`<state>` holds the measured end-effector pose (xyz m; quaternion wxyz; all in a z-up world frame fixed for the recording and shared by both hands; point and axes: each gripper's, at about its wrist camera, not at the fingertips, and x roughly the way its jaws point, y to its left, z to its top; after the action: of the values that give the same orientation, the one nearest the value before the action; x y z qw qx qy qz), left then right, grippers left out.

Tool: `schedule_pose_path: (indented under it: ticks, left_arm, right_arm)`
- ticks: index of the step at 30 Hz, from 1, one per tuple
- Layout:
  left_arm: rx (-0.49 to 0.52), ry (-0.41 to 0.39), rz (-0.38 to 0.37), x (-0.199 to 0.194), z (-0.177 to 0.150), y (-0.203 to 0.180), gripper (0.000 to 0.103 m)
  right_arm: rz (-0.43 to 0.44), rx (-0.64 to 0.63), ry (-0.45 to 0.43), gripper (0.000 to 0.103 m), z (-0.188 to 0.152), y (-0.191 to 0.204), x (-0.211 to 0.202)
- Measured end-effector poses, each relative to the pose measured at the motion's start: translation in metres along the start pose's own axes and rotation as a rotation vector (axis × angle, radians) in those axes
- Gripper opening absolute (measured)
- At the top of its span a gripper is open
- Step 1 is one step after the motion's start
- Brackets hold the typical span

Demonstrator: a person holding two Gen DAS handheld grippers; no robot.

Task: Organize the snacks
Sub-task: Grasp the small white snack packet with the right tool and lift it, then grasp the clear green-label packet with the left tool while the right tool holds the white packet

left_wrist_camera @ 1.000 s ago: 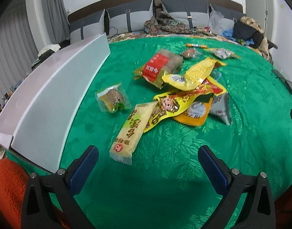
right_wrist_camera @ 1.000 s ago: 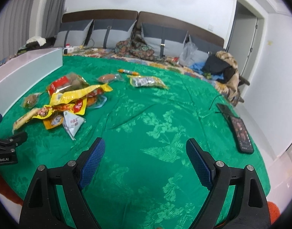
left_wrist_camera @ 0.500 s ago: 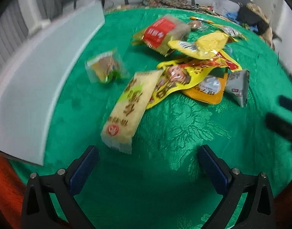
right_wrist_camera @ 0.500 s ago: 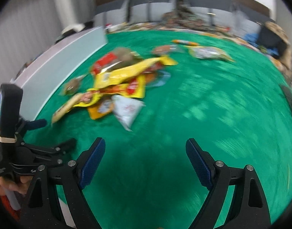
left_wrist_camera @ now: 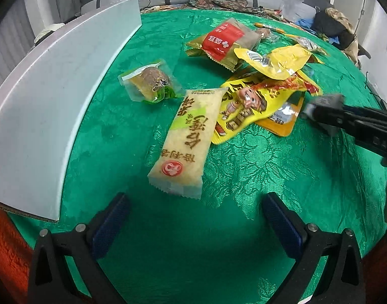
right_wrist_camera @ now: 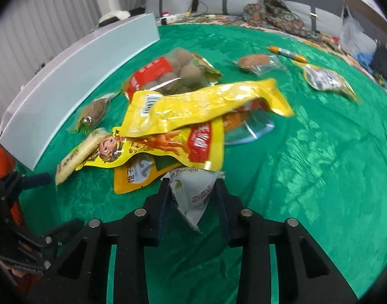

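Right of the snack pile (right_wrist_camera: pixel 173 126), bare green bedspread (right_wrist_camera: pixel 320 177) lies open.

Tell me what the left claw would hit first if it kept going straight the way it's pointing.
Probably the long pale cream snack packet with the red logo, whose near end lies just ahead, between the open left claw tips. Depth is unclear; it might touch the green patterned cloth first.

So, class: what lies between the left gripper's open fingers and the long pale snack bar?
Only bare green cloth, in the left wrist view, between the left gripper and the pale snack bar.
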<state>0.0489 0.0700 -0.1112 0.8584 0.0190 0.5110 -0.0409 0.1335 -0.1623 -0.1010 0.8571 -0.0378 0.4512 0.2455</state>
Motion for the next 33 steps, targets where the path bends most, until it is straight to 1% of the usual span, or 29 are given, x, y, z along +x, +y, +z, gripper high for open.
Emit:
schedule_pose_path:
  ticks: [3,8,10,15,17,19,22,26,28,30,33]
  left_arm:
    - [-0.001,0.003,0.0,0.001,0.002,-0.001,0.103]
    - [-0.022,0.003,0.009,0.002,0.006,-0.001,0.103]
    - [-0.027,0.004,0.011,0.003,0.007,-0.001,0.103]
    - [-0.03,0.011,-0.016,0.002,0.007,0.003,0.103]
    - [-0.073,0.015,-0.055,-0.001,0.009,0.01,0.103]
    - [-0.14,0.014,-0.096,-0.005,0.012,0.021,0.103]
    - [-0.219,0.002,-0.122,-0.012,0.02,0.037,0.103]
    - [-0.253,0.014,-0.161,-0.014,0.034,0.047,0.103]
    - [-0.251,0.02,-0.171,-0.015,0.042,0.05,0.103]
    - [-0.25,0.033,-0.185,-0.013,0.049,0.052,0.103]
    - [-0.252,0.052,-0.192,-0.007,0.062,0.055,0.103]
  right_arm:
    - [-0.049,0.049,-0.021,0.035,-0.013,-0.019,-0.017]
    - [-0.182,0.163,-0.101,0.035,-0.044,-0.057,-0.058]
    - [-0.204,0.2,-0.128,0.035,-0.052,-0.065,-0.068]
    - [-0.221,0.26,-0.141,0.038,-0.052,-0.081,-0.067]
    - [-0.223,0.274,-0.138,0.038,-0.052,-0.084,-0.064]
    - [-0.221,0.288,-0.139,0.038,-0.053,-0.087,-0.064]
    - [-0.215,0.302,-0.15,0.038,-0.056,-0.09,-0.069]
    - [-0.21,0.313,-0.149,0.038,-0.057,-0.092,-0.068]
    - [-0.204,0.319,-0.147,0.048,-0.057,-0.092,-0.067]
    - [-0.201,0.323,-0.146,0.053,-0.058,-0.092,-0.067]
    - [-0.194,0.319,-0.146,0.056,-0.057,-0.091,-0.066]
